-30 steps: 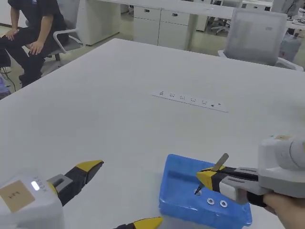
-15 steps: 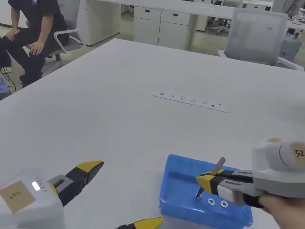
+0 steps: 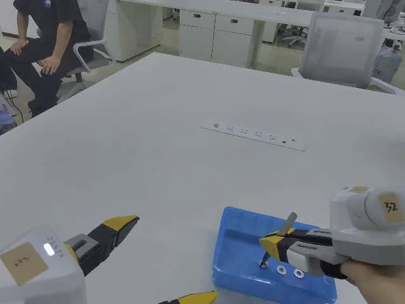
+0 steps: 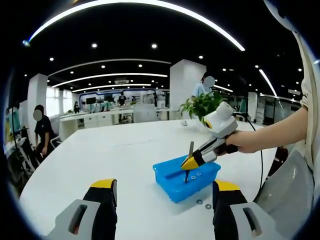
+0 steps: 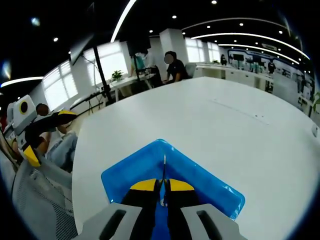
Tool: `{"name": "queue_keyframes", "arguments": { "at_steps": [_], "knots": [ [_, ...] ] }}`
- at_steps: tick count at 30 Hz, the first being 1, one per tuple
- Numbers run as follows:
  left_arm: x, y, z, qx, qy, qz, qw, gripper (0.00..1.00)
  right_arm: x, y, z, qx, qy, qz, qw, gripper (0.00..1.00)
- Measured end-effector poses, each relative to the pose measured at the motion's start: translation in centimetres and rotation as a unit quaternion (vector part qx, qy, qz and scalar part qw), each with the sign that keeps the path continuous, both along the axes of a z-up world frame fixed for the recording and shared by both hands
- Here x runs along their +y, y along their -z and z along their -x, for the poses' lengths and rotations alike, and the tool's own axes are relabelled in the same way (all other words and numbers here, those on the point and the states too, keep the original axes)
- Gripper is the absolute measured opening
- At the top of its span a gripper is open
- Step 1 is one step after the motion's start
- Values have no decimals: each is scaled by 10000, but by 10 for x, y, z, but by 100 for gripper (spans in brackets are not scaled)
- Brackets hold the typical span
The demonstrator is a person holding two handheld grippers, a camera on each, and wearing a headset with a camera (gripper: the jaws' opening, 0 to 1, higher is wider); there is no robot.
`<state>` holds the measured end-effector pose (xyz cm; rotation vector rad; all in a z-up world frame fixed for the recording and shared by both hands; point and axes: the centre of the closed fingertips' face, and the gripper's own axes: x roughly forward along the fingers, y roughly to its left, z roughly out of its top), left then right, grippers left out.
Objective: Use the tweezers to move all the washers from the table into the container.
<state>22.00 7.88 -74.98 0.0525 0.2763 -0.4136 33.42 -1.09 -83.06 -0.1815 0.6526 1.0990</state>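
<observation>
1. The right gripper [image 3: 269, 244] has its yellow-tipped jaws pinched narrow on the thin grey metal tweezers [image 3: 289, 223], gripping them about midway along.
2. The tweezers' long axis stands steep. The tips point down into the blue rectangular plastic container [image 3: 235, 218], and the back end rises above the jaws, leaning to the right in the head view.
3. The tweezers look slim, flat and dull grey. In the right gripper view they are a fine line running straight ahead between the jaws.
4. The tips sit low over the container floor, just beside two small silver ring washers [image 3: 281, 270] lying there. I cannot tell whether the tips touch the floor.
5. In the left gripper view two more washers lie on the white table [image 3: 190, 171], just beside the container's near wall.
6. The left gripper [image 3: 158, 259] is near the container with its jaws spread wide and nothing between them.
</observation>
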Motion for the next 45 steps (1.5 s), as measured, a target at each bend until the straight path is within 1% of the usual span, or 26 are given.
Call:
{"name": "queue_keyframes", "arguments": {
  "at_steps": [2, 4, 8, 10, 19, 22, 35, 45],
  "knots": [
    [0, 0, 0, 7, 8, 1, 10000, 79, 0, 0, -1, -60, -23, 26, 10000, 3],
    [0, 0, 0, 4, 14, -3, 10000, 79, 1, 0, 0, -39, -45, 8, 10000, 4],
    [0, 0, 0, -3, 7, 24, 10000, 79, 1, -1, 2, -86, -91, 49, 9999, 4],
    [1, 0, 0, -1, -1, 10, 10000, 79, 0, -2, 2, -88, -60, 12, 9999, 4],
    [1, -1, -1, -13, -11, 16, 10000, 79, -3, -15, -1, -176, 17, -137, 9997, 4],
    [1, -1, -1, -15, -25, 26, 10000, 79, -2, -22, -1, -219, 43, -206, 9995, 4],
    [1, -1, -1, -22, -21, 23, 10000, 79, -1, -47, 10, -386, 6, -446, 9983, 4],
    [1, -1, -1, -19, -6, 28, 10000, 79, -3, -57, 18, -432, -2, -549, 9976, 4]
  ]
}}
